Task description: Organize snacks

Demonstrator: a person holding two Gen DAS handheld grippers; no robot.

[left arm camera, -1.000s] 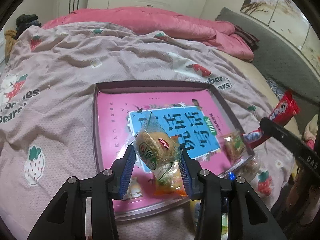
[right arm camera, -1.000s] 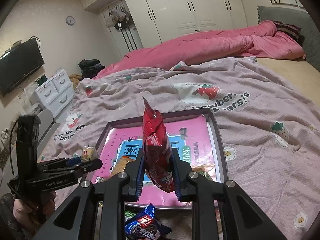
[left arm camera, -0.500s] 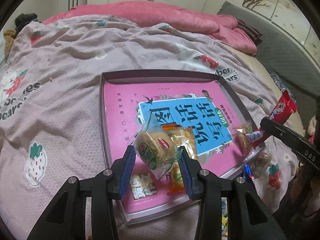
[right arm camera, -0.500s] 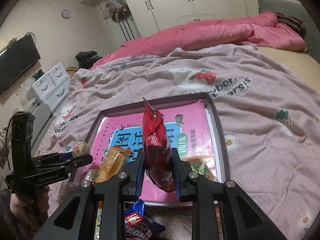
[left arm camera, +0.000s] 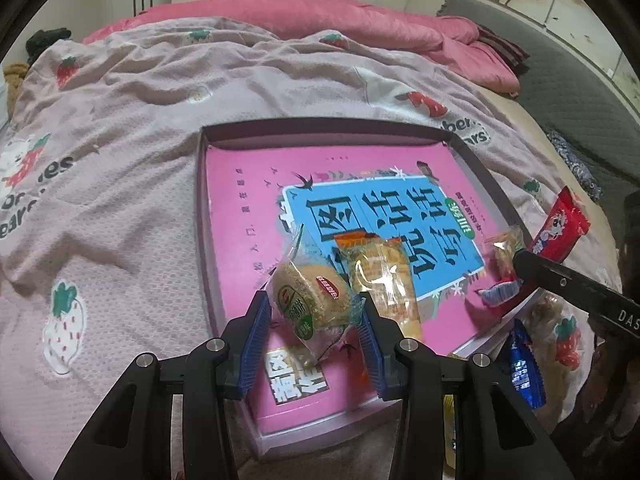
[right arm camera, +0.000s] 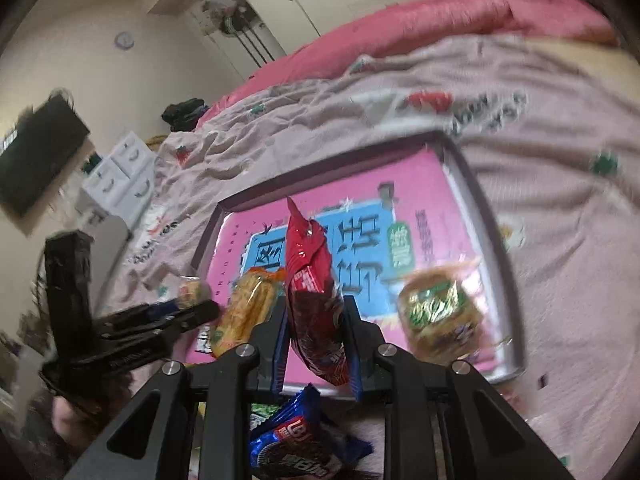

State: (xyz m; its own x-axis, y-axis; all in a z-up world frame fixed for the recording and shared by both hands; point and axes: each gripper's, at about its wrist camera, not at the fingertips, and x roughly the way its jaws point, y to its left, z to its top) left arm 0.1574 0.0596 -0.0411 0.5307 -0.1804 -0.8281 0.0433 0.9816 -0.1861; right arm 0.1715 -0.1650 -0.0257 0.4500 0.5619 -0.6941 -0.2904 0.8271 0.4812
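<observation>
A shallow box with a pink and blue printed floor (left arm camera: 240, 216) (right arm camera: 448, 184) lies on the bed. My left gripper (left arm camera: 316, 312) is shut on a round, crumb-coated cake in a clear wrapper (left arm camera: 308, 296), hanging just above the box's near left part. An orange-wrapped biscuit pack (left arm camera: 380, 276) (right arm camera: 244, 312) lies in the box beside it. My right gripper (right arm camera: 316, 320) is shut on a red snack packet (right arm camera: 316, 300) (left arm camera: 560, 228), held upright over the box's near edge. A green-labelled cake (right arm camera: 436, 316) lies in the box's near right corner.
The bed has a pink strawberry-print blanket (left arm camera: 120, 152) and a pink duvet (left arm camera: 320, 16) behind. A blue wrapped snack (right arm camera: 292, 444) (left arm camera: 524, 372) lies on the blanket in front of the box. A white drawer unit (right arm camera: 116, 176) and a dark screen (right arm camera: 40, 160) stand at the left wall.
Both grippers have sunk toward the box with their snacks still held. The right view has tilted and blurred, and the box now looks nearer in both views.
</observation>
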